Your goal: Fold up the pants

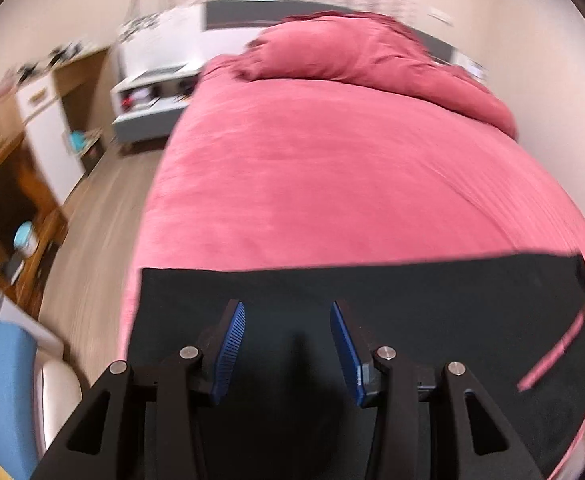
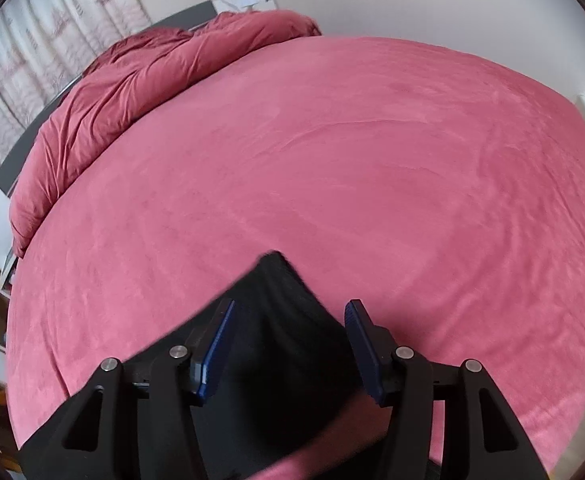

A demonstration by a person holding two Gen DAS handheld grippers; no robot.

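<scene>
The black pants (image 1: 432, 300) lie flat on the near part of a pink bed (image 1: 332, 184). In the left wrist view my left gripper (image 1: 288, 312) is open above the pants, its blue pads apart with nothing between them. A pink stripe (image 1: 552, 356) runs along the pants at the right. In the right wrist view a corner of the pants (image 2: 284, 320) points up the bed (image 2: 352, 160). My right gripper (image 2: 290, 310) is open over that corner and holds nothing.
A bunched pink duvet (image 1: 364, 56) lies at the head of the bed, also in the right wrist view (image 2: 132, 80). A white nightstand (image 1: 152, 96), wooden shelves (image 1: 20, 184) and wood floor (image 1: 92, 232) are left of the bed. A blue object (image 1: 4, 392) is near left.
</scene>
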